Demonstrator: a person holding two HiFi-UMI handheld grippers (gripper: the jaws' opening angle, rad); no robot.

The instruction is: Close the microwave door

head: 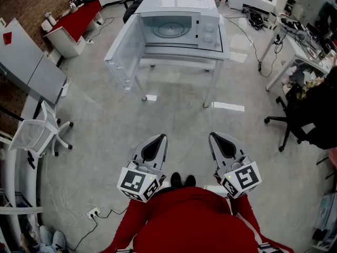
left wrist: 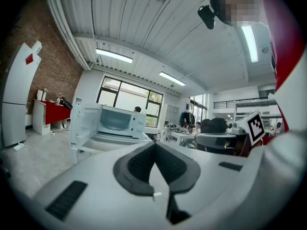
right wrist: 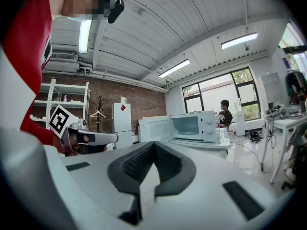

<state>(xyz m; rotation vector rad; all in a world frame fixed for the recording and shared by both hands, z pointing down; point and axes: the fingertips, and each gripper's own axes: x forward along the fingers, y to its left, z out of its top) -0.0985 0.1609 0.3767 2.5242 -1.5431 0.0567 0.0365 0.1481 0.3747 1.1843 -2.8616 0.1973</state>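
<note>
1. Two grippers are in my hands, the left gripper [head: 157, 141] and the right gripper [head: 217, 139]. Both point out level in front of me.
2. My left fingers [left wrist: 138, 165] are pressed together with nothing between them. My right fingers [right wrist: 169, 163] are together too, and they hold nothing.
3. Far ahead of my fingertips, well apart from them, sits the white microwave [head: 181, 28] on a white table [head: 224, 54]. None of my fingers touch it.
4. Its door [head: 125, 54] hangs wide open. It swings out on the side ahead of my left fingers, and its loose edge points back toward me.
5. I think the door is light and stiff. It turns on a hinge, so it should swing easily and not bend.
6. Its flat plastic face looks smooth and slippery, so pinching it would be hard. I do not need to pinch. Closed fingers can just push.
7. The best spot to push, I guess, is the outer face near the loose edge, far from the hinge. My left fingers are nearer to that side.
8. The table has thin legs, and a glass plate [head: 169, 29] sits inside the microwave. So I would push slow and soft, or the microwave may slide or the door may bang.
</note>
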